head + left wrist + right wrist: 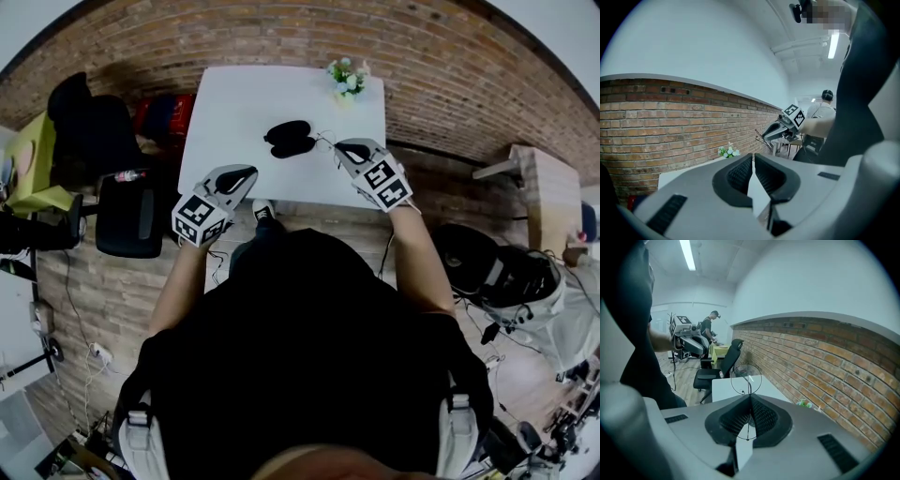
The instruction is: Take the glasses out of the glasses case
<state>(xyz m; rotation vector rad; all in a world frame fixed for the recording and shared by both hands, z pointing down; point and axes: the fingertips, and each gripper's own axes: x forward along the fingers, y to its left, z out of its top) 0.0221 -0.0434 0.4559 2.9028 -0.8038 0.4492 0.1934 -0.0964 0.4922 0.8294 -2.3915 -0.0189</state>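
**Glasses out of the case, pinched in the right gripper**
The glasses (743, 378) sit clamped by the frame in the right gripper's (750, 401) closed jaws, with one round lens above its tips. The black glasses case (289, 139) lies open on the white table (225, 103) just left of this gripper and looks empty. The left gripper (753, 161), jaws together on nothing, hangs at the near table edge. The task seems nearly done; next, set the glasses down gently beside the case.

My left forearm (176, 286) and right forearm (419, 258) both reach forward toward the desk (225, 103). My left tool (246, 172) hangs at the desk's near edge, toward its left corner, with its jaws pressed together and nothing between them. My right tool (345, 147) is over the desk's near right part, jaws closed on the thin wire frame of the glasses (746, 378).
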